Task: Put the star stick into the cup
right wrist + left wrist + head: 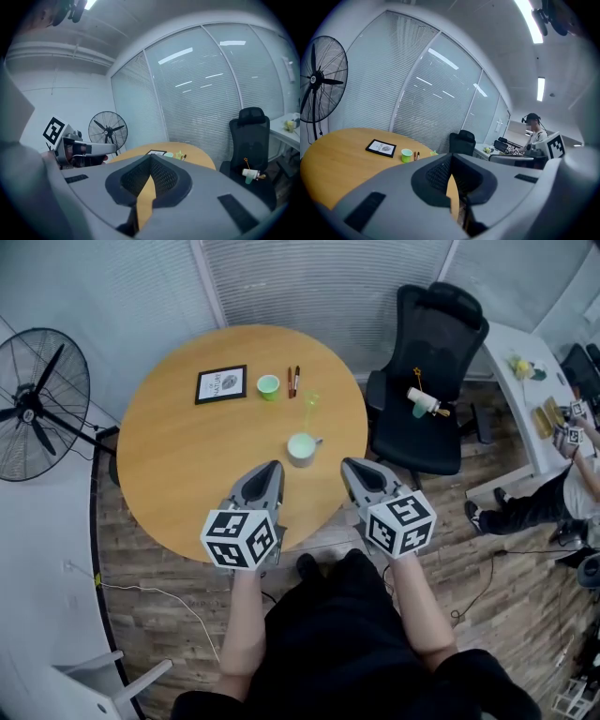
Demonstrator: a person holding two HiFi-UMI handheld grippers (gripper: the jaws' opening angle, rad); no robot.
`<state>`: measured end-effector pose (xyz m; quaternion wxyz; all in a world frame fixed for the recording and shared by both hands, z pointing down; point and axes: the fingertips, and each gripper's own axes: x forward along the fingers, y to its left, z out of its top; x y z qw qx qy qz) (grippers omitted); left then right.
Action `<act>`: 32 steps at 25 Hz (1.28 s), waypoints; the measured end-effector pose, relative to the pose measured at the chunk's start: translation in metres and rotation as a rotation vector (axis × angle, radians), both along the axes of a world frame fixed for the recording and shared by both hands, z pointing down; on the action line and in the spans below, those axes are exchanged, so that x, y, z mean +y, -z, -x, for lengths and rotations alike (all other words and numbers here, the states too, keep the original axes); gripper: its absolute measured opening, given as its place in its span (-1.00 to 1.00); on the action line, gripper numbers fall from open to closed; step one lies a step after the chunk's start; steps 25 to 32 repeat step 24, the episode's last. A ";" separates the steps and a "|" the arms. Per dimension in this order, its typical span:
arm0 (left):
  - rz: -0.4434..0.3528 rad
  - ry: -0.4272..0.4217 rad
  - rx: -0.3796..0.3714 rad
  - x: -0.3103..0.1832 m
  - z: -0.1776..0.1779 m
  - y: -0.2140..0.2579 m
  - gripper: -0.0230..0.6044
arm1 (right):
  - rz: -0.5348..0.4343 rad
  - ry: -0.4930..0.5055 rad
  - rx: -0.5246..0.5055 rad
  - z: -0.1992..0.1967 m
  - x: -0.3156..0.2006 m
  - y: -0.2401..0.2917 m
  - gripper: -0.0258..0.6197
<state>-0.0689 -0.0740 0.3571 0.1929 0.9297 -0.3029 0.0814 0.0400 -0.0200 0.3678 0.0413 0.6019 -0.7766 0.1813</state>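
**Fig.** Head view. L hand-held gripper [274, 469] & R hand-held gripper [350, 466] hovered over the near edge of the round bench [178, 456]. Each had its jaws together, w/ nothing btwn them.

Star stick [308, 409] sat just beyond the cup [301, 448], toward bench centre, star end pointing to the far edge. Whether its foot was inside the cup or lying on the bench couldn't be told.

Likely risks:
- Jaws must part first, else closed tips would shove the thin stick or tip the light cup.
- Stick looked slim & translucent, so a pinch could slip.
- Small green cup [268, 386] near the far edge could be mistaken for the target.

Also near the far edge: framed card [220, 384], two markers [292, 381]. Off bench: office chair [427, 362], fan [37, 404], seated person [553, 498]. No obstacle btwn grippers & cup.
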 end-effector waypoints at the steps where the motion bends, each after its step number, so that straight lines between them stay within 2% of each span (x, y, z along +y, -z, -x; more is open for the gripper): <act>1: 0.000 -0.001 0.000 0.000 -0.002 0.000 -0.93 | 0.000 -0.002 0.002 -0.002 0.001 0.000 -0.89; 11: 0.004 -0.006 -0.024 0.006 -0.008 -0.005 -0.93 | -0.006 0.004 -0.012 -0.007 0.004 -0.001 -0.89; 32: 0.016 0.008 -0.023 0.007 -0.014 -0.008 -0.93 | 0.000 0.023 -0.002 -0.015 0.009 0.000 -0.89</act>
